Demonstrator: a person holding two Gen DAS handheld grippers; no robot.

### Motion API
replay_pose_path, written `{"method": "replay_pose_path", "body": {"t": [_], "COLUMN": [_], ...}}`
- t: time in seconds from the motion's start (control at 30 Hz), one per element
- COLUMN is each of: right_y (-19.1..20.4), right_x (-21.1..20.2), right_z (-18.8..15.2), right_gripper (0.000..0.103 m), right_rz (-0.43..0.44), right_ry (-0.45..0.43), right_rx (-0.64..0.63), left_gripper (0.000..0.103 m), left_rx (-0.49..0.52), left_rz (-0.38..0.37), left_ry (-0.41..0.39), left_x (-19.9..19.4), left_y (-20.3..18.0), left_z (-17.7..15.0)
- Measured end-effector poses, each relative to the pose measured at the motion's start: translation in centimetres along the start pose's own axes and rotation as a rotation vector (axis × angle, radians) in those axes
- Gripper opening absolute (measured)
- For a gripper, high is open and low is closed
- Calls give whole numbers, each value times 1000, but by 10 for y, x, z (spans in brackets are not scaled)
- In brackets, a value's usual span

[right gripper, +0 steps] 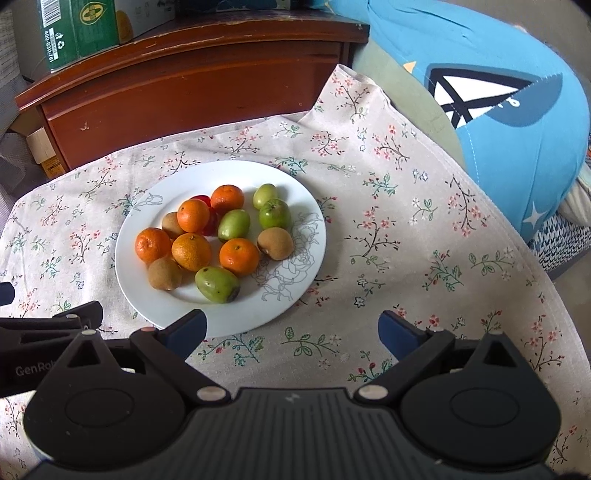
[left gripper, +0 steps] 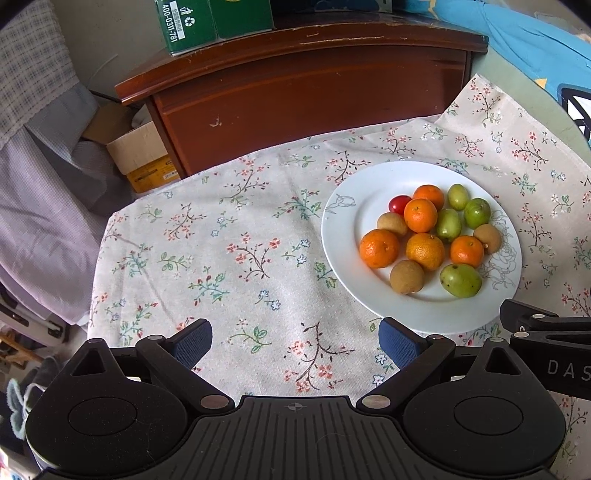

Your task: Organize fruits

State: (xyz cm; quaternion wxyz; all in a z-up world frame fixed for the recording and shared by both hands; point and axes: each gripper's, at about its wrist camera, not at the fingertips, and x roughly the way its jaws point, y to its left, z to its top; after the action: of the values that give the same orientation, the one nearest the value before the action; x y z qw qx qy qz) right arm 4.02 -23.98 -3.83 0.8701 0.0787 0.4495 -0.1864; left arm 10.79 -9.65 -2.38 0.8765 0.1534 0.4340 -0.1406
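A white plate [left gripper: 343,225] [right gripper: 317,229] sits on a floral tablecloth and holds a pile of fruit: several orange mandarins [left gripper: 379,248] [right gripper: 239,256], several green fruits [left gripper: 460,280] [right gripper: 217,284], brown kiwis [left gripper: 406,277] [right gripper: 164,273] and a red tomato [left gripper: 400,204] [right gripper: 201,199]. My left gripper [left gripper: 295,343] is open and empty, over bare cloth left of the plate. My right gripper [right gripper: 293,334] is open and empty, just in front of the plate's near rim. Each gripper's side shows in the other's view.
A dark wooden cabinet [left gripper: 295,96] [right gripper: 192,81] stands behind the table with a green carton [left gripper: 188,26] [right gripper: 77,29] on top. A blue cushion [right gripper: 498,92] lies at the right. Cardboard boxes [left gripper: 140,151] and grey cloth lie at the left.
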Motion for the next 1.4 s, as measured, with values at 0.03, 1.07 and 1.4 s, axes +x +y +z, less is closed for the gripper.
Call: {"method": "replay_pose_path", "body": {"t": [0.03, 1.07, 1.4], "right_y": [1, -3, 16], "right_x": [-1, -6, 8], "right_z": [-1, -95, -100], "right_gripper": [99, 100, 103], "right_rz": [1, 169, 113], "right_ry": [-4, -70, -158], "right_rx": [-9, 11, -68], "left_gripper": [98, 98, 98], "left_rx": [1, -150, -173], "left_rz": [3, -79, -92], "left_ry": [-2, -23, -21], "left_x": [-1, -72, -74], "left_y": [1, 51, 56], "left_z": [-1, -86, -89]}}
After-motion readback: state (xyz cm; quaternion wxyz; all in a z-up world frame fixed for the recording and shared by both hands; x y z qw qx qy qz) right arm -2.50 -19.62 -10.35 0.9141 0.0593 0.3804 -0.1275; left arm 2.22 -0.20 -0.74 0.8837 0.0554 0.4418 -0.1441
